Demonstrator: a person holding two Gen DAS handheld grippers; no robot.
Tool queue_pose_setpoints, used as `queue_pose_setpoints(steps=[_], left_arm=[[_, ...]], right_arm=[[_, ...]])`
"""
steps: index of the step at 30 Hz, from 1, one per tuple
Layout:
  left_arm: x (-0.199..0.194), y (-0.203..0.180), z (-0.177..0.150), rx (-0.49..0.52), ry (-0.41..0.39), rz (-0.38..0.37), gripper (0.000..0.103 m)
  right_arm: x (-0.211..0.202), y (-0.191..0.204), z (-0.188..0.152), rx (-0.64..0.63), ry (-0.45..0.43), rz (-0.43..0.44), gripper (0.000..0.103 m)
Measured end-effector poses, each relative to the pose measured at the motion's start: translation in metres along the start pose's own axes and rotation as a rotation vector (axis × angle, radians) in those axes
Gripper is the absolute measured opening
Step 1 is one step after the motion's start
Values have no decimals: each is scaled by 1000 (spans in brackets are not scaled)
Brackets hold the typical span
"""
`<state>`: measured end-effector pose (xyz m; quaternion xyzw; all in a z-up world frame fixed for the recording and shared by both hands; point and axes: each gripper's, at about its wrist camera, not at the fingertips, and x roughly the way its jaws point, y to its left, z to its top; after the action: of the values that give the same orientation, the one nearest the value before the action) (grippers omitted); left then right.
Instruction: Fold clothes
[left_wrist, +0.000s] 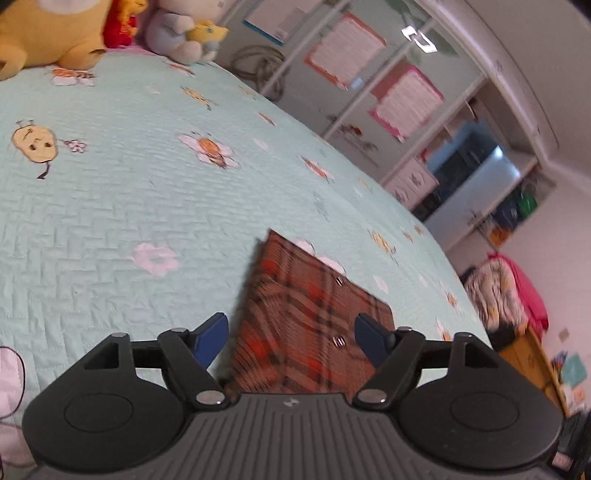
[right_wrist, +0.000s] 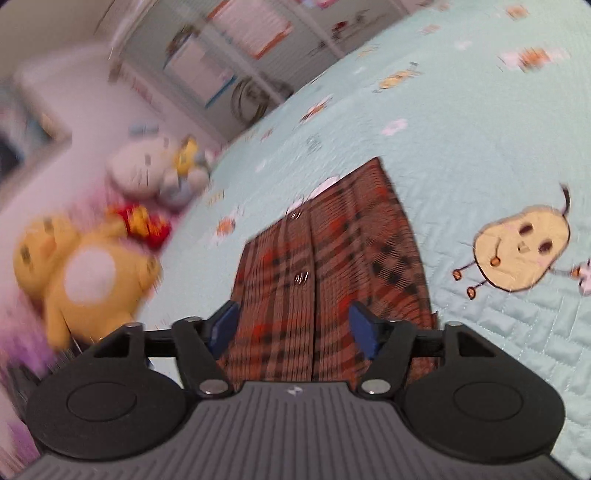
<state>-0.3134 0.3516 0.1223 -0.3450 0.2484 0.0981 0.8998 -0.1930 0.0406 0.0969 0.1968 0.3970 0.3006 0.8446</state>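
A brown and red plaid shirt (left_wrist: 306, 325) lies folded into a flat rectangle on the pale green bedspread (left_wrist: 129, 206). In the left wrist view my left gripper (left_wrist: 291, 336) hovers over its near end, open, blue fingertips (left_wrist: 212, 338) wide apart with nothing between them. In the right wrist view the same plaid shirt (right_wrist: 332, 258) stretches away from me, its snap buttons showing along the placket. My right gripper (right_wrist: 293, 326) is open above the shirt's near end, holding nothing.
Plush toys sit at the head of the bed: a yellow one (left_wrist: 48, 33), a red one (left_wrist: 118, 26) and a white-grey one (left_wrist: 177, 33). White shelving (left_wrist: 369, 92) stands beyond the bed edge. A clothes pile (left_wrist: 506, 295) rests on a wooden stand at right.
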Motion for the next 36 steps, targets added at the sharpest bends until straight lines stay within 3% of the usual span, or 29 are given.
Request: queue_pose_setpoints(steps=[3,8,12,16,27,36], left_arm=[[6,-23,-1,79,119,60,83],[15,-62,-3,219,309,162,90],[15,-96,-6,398,356,258,92],[13,-114,-12,496,391,303,92],[35,-108,-17,453,545,346,92],[59,-106,-25,465,603,360,92]], right_arm=[[3,35,-2,-125,91,-123,73],[-1,78,-2,-289,156,-279,75],[1,105,12,-364,213,-401,76],[-3,116,16,-358,219,-424,76],[3,123,16,-352,266,-481,76],[27,108,17,-331,323,-480,76]])
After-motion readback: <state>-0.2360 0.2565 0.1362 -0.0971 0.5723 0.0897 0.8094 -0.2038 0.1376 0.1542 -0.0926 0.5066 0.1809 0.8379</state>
